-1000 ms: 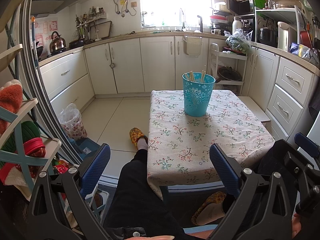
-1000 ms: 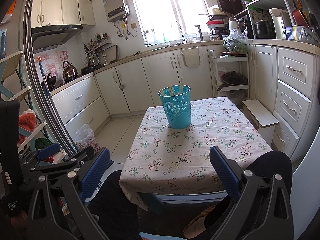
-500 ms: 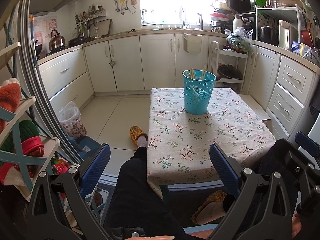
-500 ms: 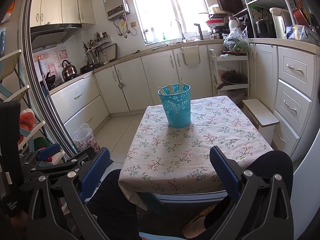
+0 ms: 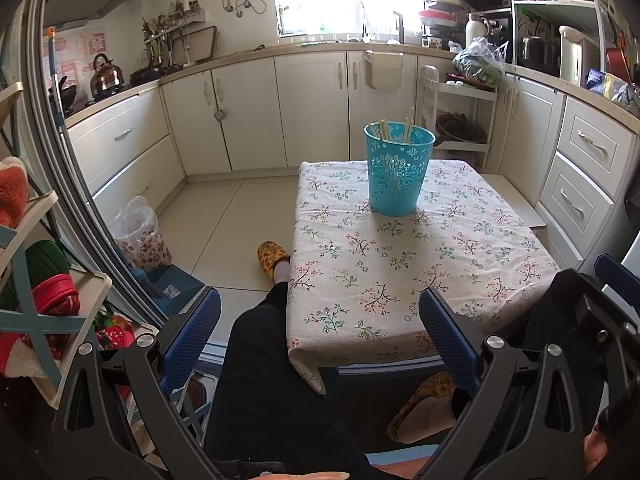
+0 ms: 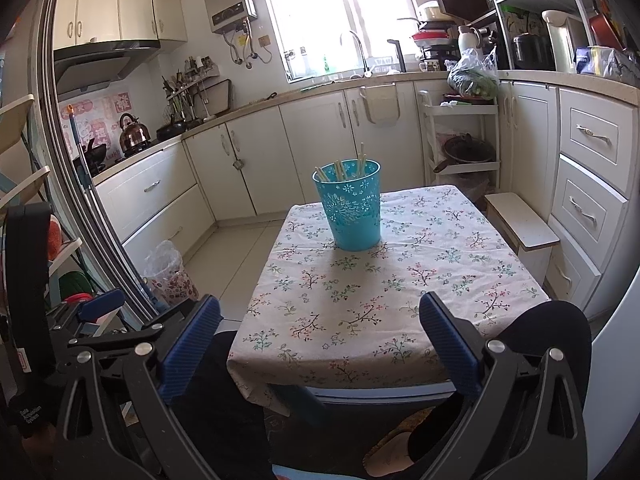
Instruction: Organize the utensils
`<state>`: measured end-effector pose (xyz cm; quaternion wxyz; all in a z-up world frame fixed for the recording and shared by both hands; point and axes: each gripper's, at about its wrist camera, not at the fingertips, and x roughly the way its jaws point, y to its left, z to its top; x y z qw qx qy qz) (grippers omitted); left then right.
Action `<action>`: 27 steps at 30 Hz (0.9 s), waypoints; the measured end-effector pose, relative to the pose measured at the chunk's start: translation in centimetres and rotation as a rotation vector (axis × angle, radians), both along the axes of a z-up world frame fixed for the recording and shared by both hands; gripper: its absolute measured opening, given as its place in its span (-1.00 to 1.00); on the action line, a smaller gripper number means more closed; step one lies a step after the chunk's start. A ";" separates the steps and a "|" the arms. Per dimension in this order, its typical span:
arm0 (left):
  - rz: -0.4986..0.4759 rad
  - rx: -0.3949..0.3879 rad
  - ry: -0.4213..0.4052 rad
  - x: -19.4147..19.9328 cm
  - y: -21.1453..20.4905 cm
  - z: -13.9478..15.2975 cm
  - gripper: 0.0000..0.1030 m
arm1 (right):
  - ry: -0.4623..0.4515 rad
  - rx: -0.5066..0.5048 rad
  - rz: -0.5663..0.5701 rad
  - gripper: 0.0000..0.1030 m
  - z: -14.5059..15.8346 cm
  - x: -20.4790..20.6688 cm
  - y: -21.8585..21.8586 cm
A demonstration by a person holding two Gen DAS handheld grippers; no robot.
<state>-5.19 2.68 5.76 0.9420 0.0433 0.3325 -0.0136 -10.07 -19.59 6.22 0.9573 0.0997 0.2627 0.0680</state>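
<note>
A teal perforated cup (image 5: 398, 170) (image 6: 351, 205) stands upright toward the far side of a small table with a floral cloth (image 5: 460, 248) (image 6: 420, 272). Several pale chopsticks (image 5: 408, 128) (image 6: 362, 162) poke out of its top. My left gripper (image 5: 320, 326) is open and empty, held low before the table's near edge, above a person's dark-trousered lap. My right gripper (image 6: 320, 326) is open and empty too, likewise short of the near edge. The left gripper's frame (image 6: 100, 320) shows at the lower left of the right wrist view.
White kitchen cabinets (image 5: 312, 104) and drawers (image 6: 592, 200) ring the table. A low white stool (image 6: 520, 224) stands right of it. A shelf rack with slippers (image 5: 44, 292) and a lined bin (image 5: 140, 236) are on the left. The person's slippered feet (image 5: 272, 258) rest by the table.
Both views have tilted up slightly, so the cup and table sit lower in the frames. Both grippers stay open and empty.
</note>
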 end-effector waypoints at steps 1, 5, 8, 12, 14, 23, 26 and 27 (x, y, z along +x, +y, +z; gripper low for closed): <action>0.000 0.002 0.006 0.3 0.0 -0.2 0.85 | 0.000 -0.001 -0.001 0.85 -0.1 0.2 0.1; 0.006 0.005 0.025 1.3 0.0 -1.0 0.85 | 0.002 -0.001 -0.007 0.85 -0.5 1.1 0.1; 0.007 0.003 0.046 2.7 -0.1 -1.7 0.85 | 0.013 -0.005 -0.020 0.85 -1.0 1.8 0.1; 0.002 -0.003 0.074 4.3 -0.4 -2.6 0.85 | 0.041 0.000 -0.032 0.85 -1.9 2.9 0.0; -0.001 -0.002 0.088 5.2 -0.6 -3.1 0.85 | 0.051 0.003 -0.042 0.85 -2.3 3.4 0.0; -0.002 -0.016 0.146 9.0 -1.7 -5.0 0.85 | 0.122 0.021 -0.087 0.85 -4.3 6.7 -0.9; -0.007 -0.013 0.155 10.1 -2.3 -5.4 0.85 | 0.135 0.028 -0.092 0.85 -4.8 7.3 -1.1; -0.009 -0.014 0.158 10.3 -2.4 -5.5 0.85 | 0.138 0.029 -0.092 0.85 -4.9 7.4 -1.0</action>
